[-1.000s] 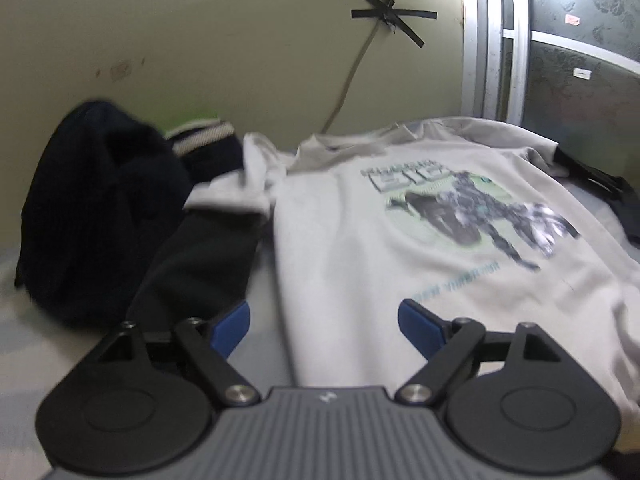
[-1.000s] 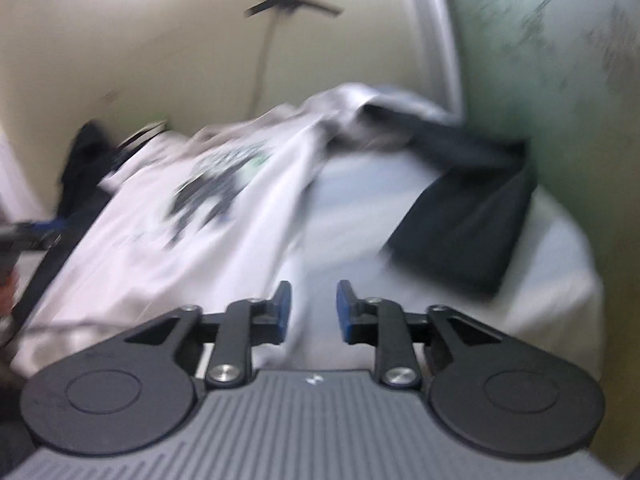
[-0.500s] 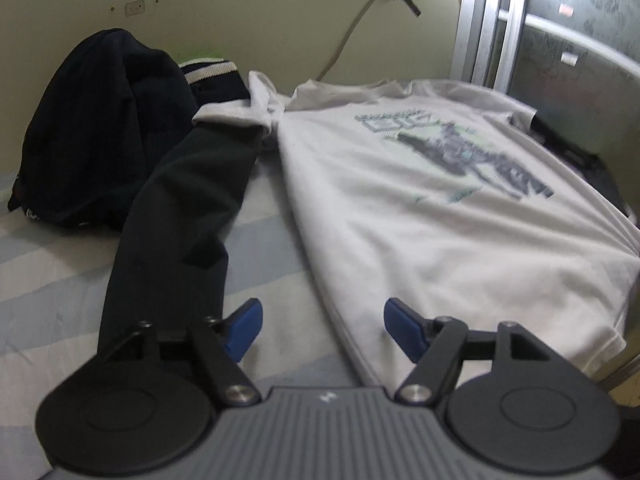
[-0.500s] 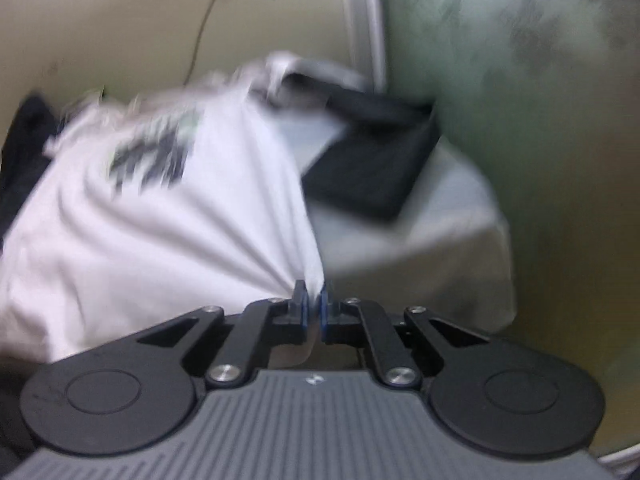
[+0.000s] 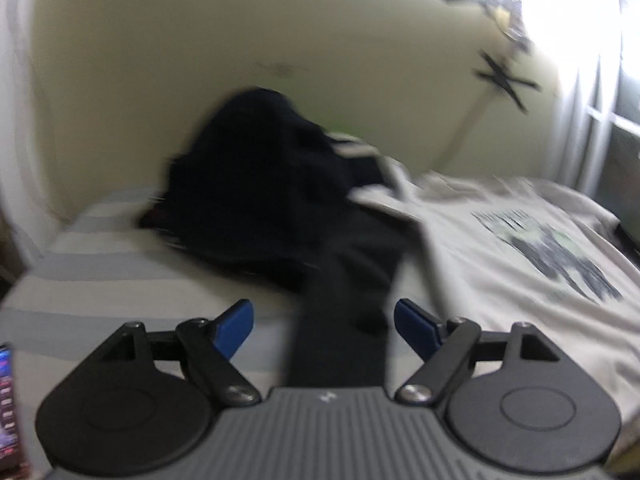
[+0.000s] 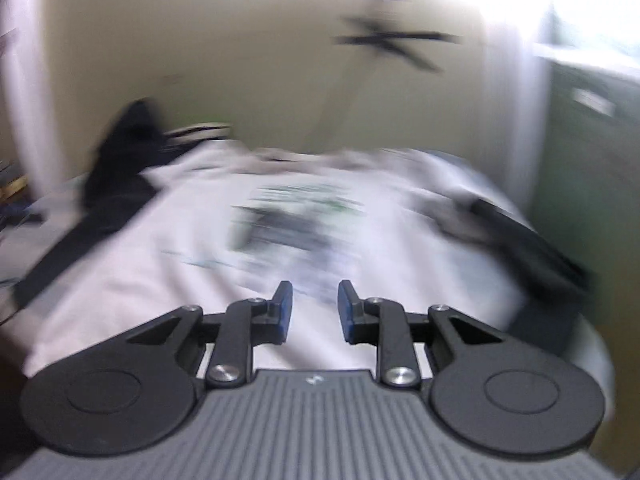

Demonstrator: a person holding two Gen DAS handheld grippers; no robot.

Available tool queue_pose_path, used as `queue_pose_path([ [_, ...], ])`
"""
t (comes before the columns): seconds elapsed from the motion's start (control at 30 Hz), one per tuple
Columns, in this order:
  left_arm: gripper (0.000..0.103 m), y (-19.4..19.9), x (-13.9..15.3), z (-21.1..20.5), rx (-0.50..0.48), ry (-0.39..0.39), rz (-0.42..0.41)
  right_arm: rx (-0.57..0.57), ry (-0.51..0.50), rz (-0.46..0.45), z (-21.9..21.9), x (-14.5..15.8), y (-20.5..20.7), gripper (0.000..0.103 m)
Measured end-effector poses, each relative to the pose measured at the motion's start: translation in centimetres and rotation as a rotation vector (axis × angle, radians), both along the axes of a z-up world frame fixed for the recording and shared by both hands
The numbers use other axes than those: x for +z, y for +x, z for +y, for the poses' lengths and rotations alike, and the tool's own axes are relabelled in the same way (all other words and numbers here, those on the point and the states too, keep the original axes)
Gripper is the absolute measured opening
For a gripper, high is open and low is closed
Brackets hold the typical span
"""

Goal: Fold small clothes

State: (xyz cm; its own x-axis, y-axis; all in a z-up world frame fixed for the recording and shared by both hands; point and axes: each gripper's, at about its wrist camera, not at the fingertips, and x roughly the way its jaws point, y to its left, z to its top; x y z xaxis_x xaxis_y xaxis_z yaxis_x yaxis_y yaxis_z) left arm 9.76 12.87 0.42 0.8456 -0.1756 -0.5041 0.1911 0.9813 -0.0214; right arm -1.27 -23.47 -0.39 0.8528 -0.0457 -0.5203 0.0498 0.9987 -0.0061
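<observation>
A white T-shirt (image 5: 520,272) with a dark printed picture lies spread flat on the striped bed; in the right wrist view the T-shirt (image 6: 240,256) fills the middle. A long black garment (image 5: 344,300) lies to its left. My left gripper (image 5: 323,326) hovers over this black strip, its jaws opening wide, with nothing pressed between them. My right gripper (image 6: 314,308) floats above the shirt's lower part, jaws opening, a gap between the blue pads and no cloth in it. Both views are blurred by motion.
A dark heap of clothes (image 5: 256,184) sits at the back against the yellow wall. A folded black piece (image 6: 532,252) lies by the shirt's right side near the green panel. A phone screen (image 5: 10,412) shows at the far left. The striped sheet (image 5: 120,276) lies bare at the left.
My left gripper has swung left, from the shirt's edge to above the black garment. My right gripper, shut at the shirt's corner half a second ago, has opened and moved left over the shirt.
</observation>
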Motion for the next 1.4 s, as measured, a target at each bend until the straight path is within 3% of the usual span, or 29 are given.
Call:
queue_pose_path([
  [0.17,0.081,-2.0,0.8,4.3,0.131,-0.014,-0.040,0.382,-0.054,0.007,9.7,0.0,7.6,0.032],
  [0.27,0.085,-4.2,1.2,7.2,0.212,0.004,-0.084,0.523,0.071,0.058,13.8,-0.6,12.1,0.036],
  [0.37,0.088,-6.6,1.5,10.8,0.297,-0.009,-0.116,0.507,0.159,0.124,15.7,-2.1,16.5,0.036],
  [0.47,0.088,-7.6,1.0,13.7,0.358,-0.057,-0.097,0.460,0.280,0.207,16.2,-3.8,19.2,0.037],
  [0.63,0.088,-6.6,-0.9,16.1,0.385,-0.139,-0.030,0.466,0.252,0.254,20.5,-6.0,20.8,0.037],
  [0.67,0.087,-6.2,-1.1,16.2,0.377,-0.142,-0.021,0.474,0.230,0.262,21.7,-6.6,21.2,0.028],
  [0.7,0.087,-6.0,-1.2,15.9,0.367,-0.140,-0.018,0.474,0.200,0.237,21.7,-6.7,21.2,0.002],
  [0.73,0.087,-5.6,-1.2,15.4,0.356,-0.137,-0.019,0.481,0.169,0.250,22.5,-6.7,21.6,0.003],
  [0.8,0.087,-5.0,-0.8,14.7,0.329,-0.134,-0.029,0.505,0.195,0.254,22.4,-5.6,22.0,0.003],
  [0.93,0.087,-3.9,0.4,12.5,0.281,-0.129,-0.054,0.529,0.234,0.092,18.8,0.9,21.4,0.003],
  [1.03,0.087,-2.2,1.3,10.4,0.239,-0.125,-0.068,0.430,0.234,-0.038,13.2,5.8,21.2,0.003],
  [1.13,0.087,-0.4,1.9,8.0,0.193,-0.107,-0.074,0.341,0.303,-0.050,8.1,7.6,20.9,0.003],
  [1.27,0.087,1.3,1.9,5.6,0.171,-0.092,-0.047,0.404,0.450,0.081,7.5,3.5,20.3,0.013],
  [1.4,0.088,0.7,2.0,5.5,0.179,-0.079,-0.038,0.480,0.433,0.232,11.3,-2.2,20.5,0.016],
])
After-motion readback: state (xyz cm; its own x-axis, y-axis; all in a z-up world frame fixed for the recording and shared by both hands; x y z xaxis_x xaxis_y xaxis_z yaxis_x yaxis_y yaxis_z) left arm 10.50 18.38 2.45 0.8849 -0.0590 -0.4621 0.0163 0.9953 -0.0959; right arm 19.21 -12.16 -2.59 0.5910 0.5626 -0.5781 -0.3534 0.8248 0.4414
